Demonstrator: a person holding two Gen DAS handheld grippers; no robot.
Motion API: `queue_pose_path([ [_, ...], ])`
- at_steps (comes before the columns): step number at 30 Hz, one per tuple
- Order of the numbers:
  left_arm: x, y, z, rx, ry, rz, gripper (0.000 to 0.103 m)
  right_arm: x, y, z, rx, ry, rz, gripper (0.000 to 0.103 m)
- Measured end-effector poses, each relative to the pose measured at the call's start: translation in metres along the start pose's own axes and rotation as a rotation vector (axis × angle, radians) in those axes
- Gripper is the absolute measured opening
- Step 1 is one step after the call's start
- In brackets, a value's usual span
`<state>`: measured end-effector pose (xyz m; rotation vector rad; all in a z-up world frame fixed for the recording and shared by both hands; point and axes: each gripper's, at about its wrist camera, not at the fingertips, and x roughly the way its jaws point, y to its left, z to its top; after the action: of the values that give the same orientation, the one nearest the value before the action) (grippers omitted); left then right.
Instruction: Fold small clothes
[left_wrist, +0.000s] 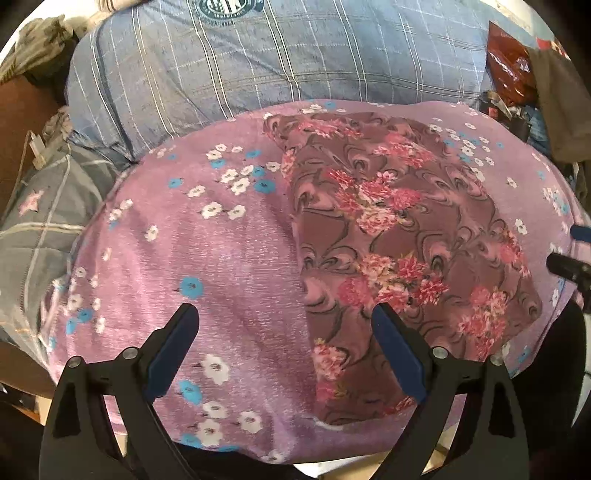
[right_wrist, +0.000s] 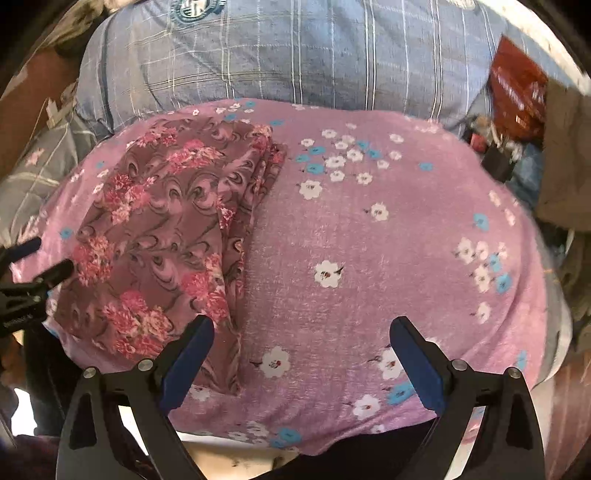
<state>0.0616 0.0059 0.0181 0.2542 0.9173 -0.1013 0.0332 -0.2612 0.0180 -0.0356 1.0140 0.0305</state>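
Your left gripper (left_wrist: 284, 325) has its blue-padded fingers (left_wrist: 173, 350) spread wide with nothing between them, hovering above the near edge of the lilac cloth printed with white and blue flowers (left_wrist: 221, 266). Your right gripper (right_wrist: 302, 338) is equally wide apart and empty-handed, poised over the same lilac cloth (right_wrist: 369, 240).

The piece to fold, a mauve garment with swirls and pink flower clusters (left_wrist: 399, 236), lies flat on the lilac cloth, already doubled over lengthwise by the look of its stacked edge in the right wrist view (right_wrist: 166, 229). It sits between your two grippers: just beyond the left gripper's right-hand finger, and by the right gripper's left-hand finger.

To fold it well, I would bring each set of fingers down onto a near corner, pinch all the layers together, then carry the near end up and over to the far end so the edges stay aligned. Lift low, or the thin layers may slide apart.

No containers show; beyond the cloth lie a blue checked pillow (left_wrist: 277, 66) and a red packet (left_wrist: 513, 70).
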Motion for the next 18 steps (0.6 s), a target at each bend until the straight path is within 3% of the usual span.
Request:
queue_pose_path([
  [4, -0.010, 0.012, -0.008, 0.018, -0.025, 0.039, 0.096, -0.006, 0.005, 0.003, -0.033, -0.036, -0.017, 0.097],
  [9, -0.015, 0.027, -0.016, -0.008, -0.028, 0.035, 0.096, -0.001, 0.014, 0.007, -0.088, -0.023, -0.030, 0.097],
  [18, -0.021, 0.015, -0.014, 0.028, -0.052, 0.016, 0.096, -0.001, 0.029, 0.012, -0.142, -0.052, -0.087, 0.098],
])
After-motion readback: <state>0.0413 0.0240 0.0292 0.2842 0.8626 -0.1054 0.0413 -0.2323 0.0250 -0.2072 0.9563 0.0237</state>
